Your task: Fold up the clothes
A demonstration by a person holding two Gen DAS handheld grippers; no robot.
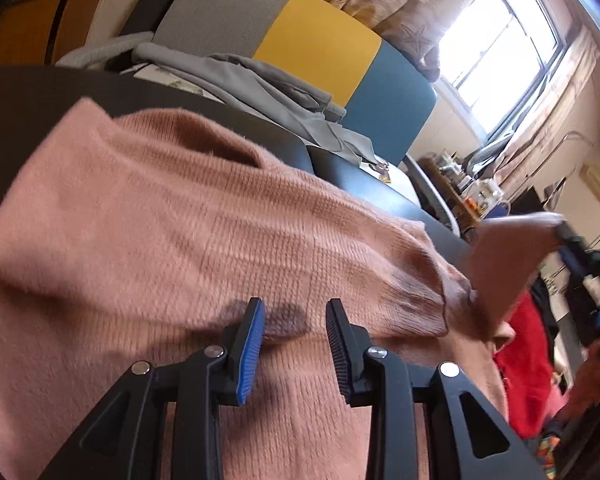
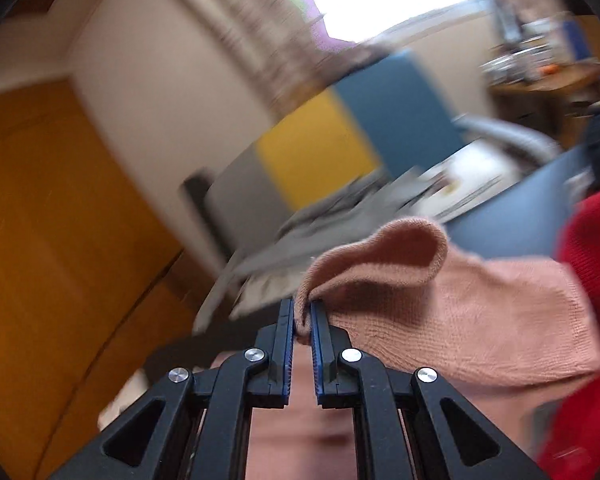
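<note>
Item one, nearest: my left gripper [image 1: 296, 320] is hovering low over the pink knit sweater [image 1: 188, 216], its jaws standing partly apart with nothing pinched between them; a dark smudge of shadow is lying on the knit just past the pads.

Item two: my right gripper [image 2: 302, 316] is clamping a narrow fold of the same sweater [image 2: 440, 312], jaws nearly together, the cuff-like edge looping up and over beyond the fingertips. In the left view that gripper [image 1: 568, 240] is showing at the right edge, lifting a flap of pink cloth clear of the surface.

Item three: the sweater is spreading across a dark table [image 1: 28, 96], which is filling the ground beneath it.

Item four: a red garment [image 2: 592, 248] is lying beside the sweater on my right.

Item five, farther: grey clothes [image 1: 260, 84] are heaping at the table's far side, with a sheet of printed paper [image 2: 468, 184] close by.

Item six: a panel in grey, yellow and blue [image 1: 320, 44] is standing behind them.

Item seven, farthest: a bright window [image 1: 496, 44] with patterned curtains, a cluttered shelf [image 1: 472, 184], an orange wooden door [image 2: 40, 240].

Note: the right view is smearing badly with motion, so the shelf's contents and the paper's print are staying unreadable.
</note>
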